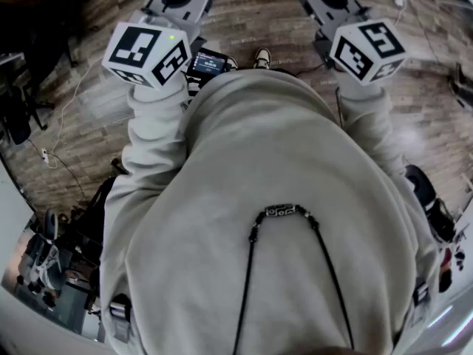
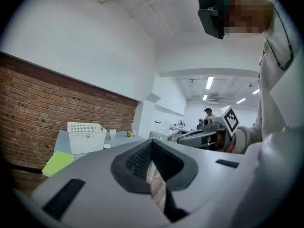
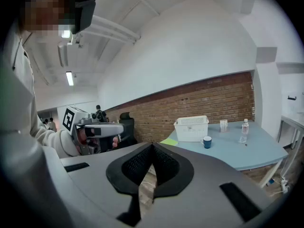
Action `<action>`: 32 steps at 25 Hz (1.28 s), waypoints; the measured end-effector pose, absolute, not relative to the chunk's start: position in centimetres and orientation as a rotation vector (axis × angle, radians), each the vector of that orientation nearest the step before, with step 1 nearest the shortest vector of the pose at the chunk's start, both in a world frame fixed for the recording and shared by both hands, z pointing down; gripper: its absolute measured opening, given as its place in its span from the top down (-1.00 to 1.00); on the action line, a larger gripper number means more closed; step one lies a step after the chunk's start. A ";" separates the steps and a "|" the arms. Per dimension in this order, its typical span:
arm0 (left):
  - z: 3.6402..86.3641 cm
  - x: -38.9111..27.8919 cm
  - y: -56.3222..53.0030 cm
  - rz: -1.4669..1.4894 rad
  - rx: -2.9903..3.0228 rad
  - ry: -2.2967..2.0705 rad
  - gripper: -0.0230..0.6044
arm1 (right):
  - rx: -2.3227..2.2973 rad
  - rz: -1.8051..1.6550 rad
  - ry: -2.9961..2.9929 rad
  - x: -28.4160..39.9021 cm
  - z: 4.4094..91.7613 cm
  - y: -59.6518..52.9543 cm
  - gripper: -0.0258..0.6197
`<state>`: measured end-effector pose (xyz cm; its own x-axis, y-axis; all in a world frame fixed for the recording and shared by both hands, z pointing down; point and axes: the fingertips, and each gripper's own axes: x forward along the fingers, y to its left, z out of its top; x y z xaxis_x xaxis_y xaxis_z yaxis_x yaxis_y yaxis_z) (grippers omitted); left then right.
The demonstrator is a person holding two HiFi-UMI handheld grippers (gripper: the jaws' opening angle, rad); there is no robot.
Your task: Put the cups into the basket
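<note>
Apparently unstarted: blue cup (image 3: 207, 142) stands just beside the white basket (image 3: 191, 128) on the desk (image 3: 237, 151); left tongs (image 2: 153, 165) and right tongs (image 3: 149, 170) closed, empty.

Head view: looks steeply down over the person's torso (image 1: 281, 220) onto the floor (image 1: 251, 13). Left gripper view: sits close behind its own fingers (image 2: 137, 158), tilted up, worktop (image 2: 61, 142) far at middle left. Right gripper view: same setup, facing middle right. Both share basket (image 2: 86, 137) (image 3: 191, 128), worktop (image 3: 237, 148), brick wall (image 2: 47, 113) (image 3: 190, 101).
</note>
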<state>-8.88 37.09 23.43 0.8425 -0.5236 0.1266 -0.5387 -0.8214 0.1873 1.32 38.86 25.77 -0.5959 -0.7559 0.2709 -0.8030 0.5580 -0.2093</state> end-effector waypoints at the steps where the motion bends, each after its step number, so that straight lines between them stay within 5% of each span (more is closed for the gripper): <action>1: 23.4 -8.9 37.2 0.102 2.810 -0.809 0.94 | 1.332 0.470 -2.636 1.1 25.7 39.0 0.88; 14: 23.0 -9.8 37.9 0.112 2.830 -0.821 0.94 | 1.287 0.548 -2.690 0.3 25.6 39.9 0.88; 32: 21.5 -2.1 38.1 0.259 2.907 -0.851 0.94 | 1.220 0.653 -2.798 6.3 26.0 39.2 0.88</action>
